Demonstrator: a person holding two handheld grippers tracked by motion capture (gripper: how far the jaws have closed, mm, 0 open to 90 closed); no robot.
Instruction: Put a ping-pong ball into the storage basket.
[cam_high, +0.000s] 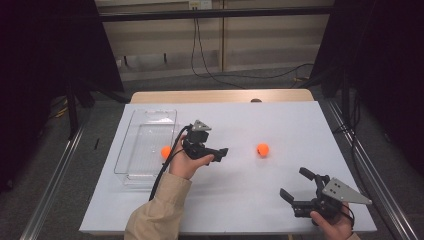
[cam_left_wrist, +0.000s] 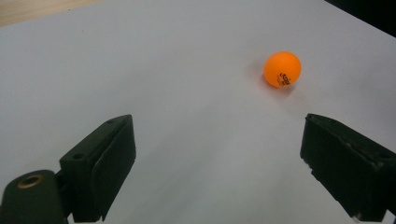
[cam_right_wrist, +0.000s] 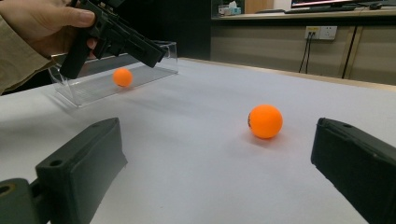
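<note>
An orange ball (cam_high: 262, 149) lies on the white table sheet (cam_high: 235, 200), right of centre. A second orange ball (cam_high: 165, 152) sits inside a clear plastic tray (cam_high: 142, 132) at the left. My left gripper (cam_high: 221, 154) hovers just right of the tray and points toward the loose ball. Its jaws stand wide open with nothing between them, and the loose ball (cam_left_wrist: 282, 69) lies ahead, to the upper right of my left gripper (cam_left_wrist: 219, 135). My right gripper (cam_high: 294, 183) is low near the front right corner, open and empty. The loose ball (cam_right_wrist: 265, 121) lies beyond my right gripper (cam_right_wrist: 217, 149).
In the right gripper view, the tray (cam_right_wrist: 88, 88) holds its ball (cam_right_wrist: 123, 77), with the left gripper (cam_right_wrist: 140, 46) above it in a hand. A strip of wooden table (cam_high: 220, 96) shows beyond the sheet. Cables run on the floor behind.
</note>
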